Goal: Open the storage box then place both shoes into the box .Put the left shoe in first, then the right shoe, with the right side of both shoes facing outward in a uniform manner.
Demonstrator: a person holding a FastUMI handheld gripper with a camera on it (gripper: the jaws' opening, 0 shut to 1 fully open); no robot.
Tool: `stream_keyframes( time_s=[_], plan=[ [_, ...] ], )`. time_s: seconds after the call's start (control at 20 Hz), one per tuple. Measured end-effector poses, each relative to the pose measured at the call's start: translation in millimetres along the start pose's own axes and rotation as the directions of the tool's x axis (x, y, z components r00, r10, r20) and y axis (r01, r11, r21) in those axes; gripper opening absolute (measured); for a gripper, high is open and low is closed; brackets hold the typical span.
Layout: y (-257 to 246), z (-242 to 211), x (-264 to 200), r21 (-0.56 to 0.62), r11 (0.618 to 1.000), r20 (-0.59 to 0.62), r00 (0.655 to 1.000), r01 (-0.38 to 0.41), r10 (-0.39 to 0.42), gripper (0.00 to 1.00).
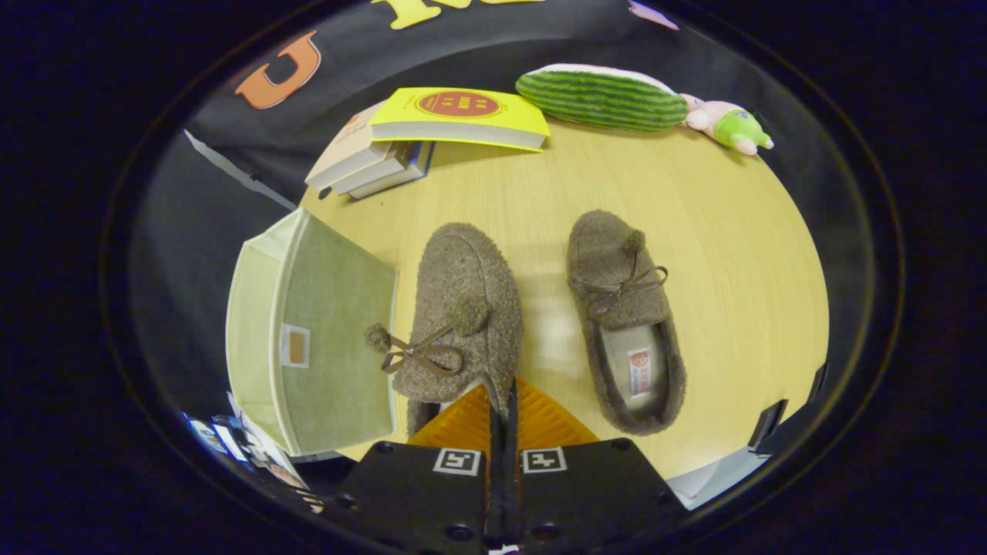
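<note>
My gripper (pixel 501 401) is shut on the left shoe (pixel 463 301), a brown fuzzy slipper with a bow and pompoms. Both fingers pinch the rim of its opening, and its toe points away from me. The shoe looks raised, and its bow and one pompom overlap the edge of the storage box (pixel 308 339). That pale green fabric box stands just left of the fingers, with a small label on its upper face; I cannot tell whether it is open. The right shoe (pixel 624 324) lies flat on the wooden table (pixel 732 254), right of the fingers, toe away, its insole showing.
A stack of books (pixel 432 127) with a yellow one on top lies at the table's far side. Beyond the shoes, a watermelon-striped cushion (pixel 601 96) and a small pink and green plush toy (pixel 729 123) sit at the far right. The table's left edge runs behind the box.
</note>
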State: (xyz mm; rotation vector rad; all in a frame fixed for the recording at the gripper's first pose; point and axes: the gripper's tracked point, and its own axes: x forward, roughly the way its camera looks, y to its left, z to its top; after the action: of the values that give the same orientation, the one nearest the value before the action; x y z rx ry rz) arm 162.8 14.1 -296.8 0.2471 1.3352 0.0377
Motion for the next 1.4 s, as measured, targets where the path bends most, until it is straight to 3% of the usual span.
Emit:
stream_keyframes(
  time_s=[0.15, 0.45, 0.7, 1.05, 1.25, 1.4],
  plan=[
    [25, 9, -32, 0.014, 0.999, 0.021, 0.999, -0.051, 0.05, 0.06],
    [88, 27, -80, -0.021, 0.997, 0.107, 0.992, -0.072, 0.074, 0.06],
    [177, 29, -88, 0.047, 0.968, 0.107, 0.965, -0.245, 0.239, 0.06],
    [262, 23, -38, 0.086, 0.965, 0.129, 0.963, -0.249, 0.237, 0.06],
    [281, 8, 8, 0.059, 0.982, 0.109, 0.979, -0.177, 0.17, 0.06],
    [291, -5, 38, 0.076, 0.983, 0.086, 0.984, -0.164, 0.158, 0.06]
  ],
)
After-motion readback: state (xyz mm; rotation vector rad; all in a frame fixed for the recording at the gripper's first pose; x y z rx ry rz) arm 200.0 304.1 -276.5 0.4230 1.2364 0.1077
